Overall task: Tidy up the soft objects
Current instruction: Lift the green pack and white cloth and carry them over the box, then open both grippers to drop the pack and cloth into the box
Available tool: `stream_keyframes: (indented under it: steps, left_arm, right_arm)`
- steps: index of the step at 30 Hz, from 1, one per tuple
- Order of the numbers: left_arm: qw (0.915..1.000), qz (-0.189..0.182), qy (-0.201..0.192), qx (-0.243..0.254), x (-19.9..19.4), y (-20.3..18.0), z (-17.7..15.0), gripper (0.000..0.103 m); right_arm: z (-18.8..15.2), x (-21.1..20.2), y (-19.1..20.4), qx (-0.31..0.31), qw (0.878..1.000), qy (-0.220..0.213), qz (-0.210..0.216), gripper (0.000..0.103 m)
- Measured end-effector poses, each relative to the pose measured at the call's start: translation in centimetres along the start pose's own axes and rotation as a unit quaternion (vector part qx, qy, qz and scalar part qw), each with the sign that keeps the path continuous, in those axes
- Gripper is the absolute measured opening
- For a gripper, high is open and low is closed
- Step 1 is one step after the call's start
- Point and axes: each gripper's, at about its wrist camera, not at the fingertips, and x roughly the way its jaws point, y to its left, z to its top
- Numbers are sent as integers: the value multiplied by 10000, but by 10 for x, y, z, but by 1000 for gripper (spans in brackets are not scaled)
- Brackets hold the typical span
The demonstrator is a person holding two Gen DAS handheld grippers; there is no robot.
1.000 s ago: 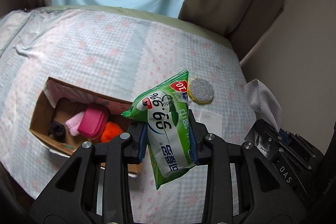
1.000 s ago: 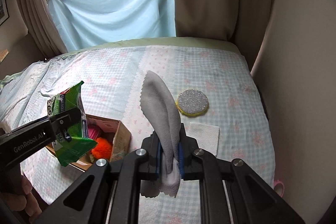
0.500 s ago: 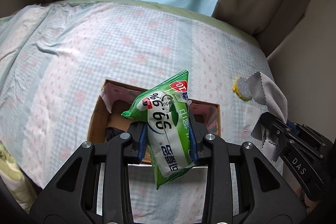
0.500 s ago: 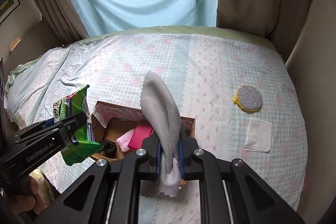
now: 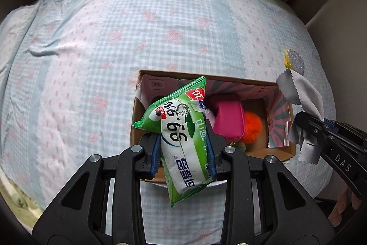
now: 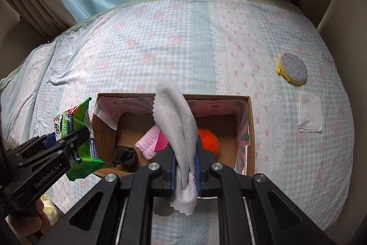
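My left gripper (image 5: pixel 183 154) is shut on a green wet-wipes pack (image 5: pixel 183 139) and holds it above the left end of an open cardboard box (image 5: pixel 229 80). It also shows in the right wrist view (image 6: pixel 73 141). My right gripper (image 6: pixel 185 170) is shut on a grey cloth (image 6: pixel 177 121), held over the box (image 6: pixel 251 130); the cloth also shows in the left wrist view (image 5: pixel 302 93). In the box lie a pink pouch (image 5: pixel 229 118), an orange pompom (image 6: pixel 208 137), a pale pink item (image 6: pixel 148 144) and a dark item (image 6: pixel 125 154).
The box sits on a bed with a blue-and-pink checked cover (image 6: pixel 160 38). A round silver-and-yellow sponge (image 6: pixel 293 68) and a white square pad (image 6: pixel 310 115) lie right of the box. Curtains hang behind, and a wall borders the bed's right side.
Both grippers have moved left toward the box with their loads and now hang over it. The sponge and pad have slid to the right of both views.
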Motion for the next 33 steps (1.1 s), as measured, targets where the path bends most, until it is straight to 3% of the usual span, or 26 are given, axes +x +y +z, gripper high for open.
stream_keyframes:
  steps: [10, 19, 20, 22, 23, 24, 33]
  left_arm:
    - [9981, -140, 525, 303, 64, -2, -1, 29]
    - [9932, -169, 795, 832, 89, -14, 6, 29]
    - [9920, -261, 909, 841, 92, -15, 7, 35]
    - [9905, -391, 995, 865, 95, -16, 6, 75]
    - [9900, -422, 999, 902, 95, -16, 5, 102]
    - [9900, -449, 968, 926, 95, -16, 3, 103]
    - [9902, -278, 940, 995, 86, -11, -3, 103]
  right_arm:
    - [4, 50, -10, 192, 9988, 456, -11, 12]
    - [10, 83, -27, 592, 9947, 838, 46, 12]
    - [11, 86, -29, 646, 9939, 887, 83, 13]
    - [13, 91, -33, 794, 9923, 943, 160, 37]
    - [14, 92, -35, 866, 9917, 934, 199, 74]
    - [14, 93, -37, 925, 9913, 900, 241, 102]
    - [3, 86, -38, 916, 9924, 808, 171, 103]
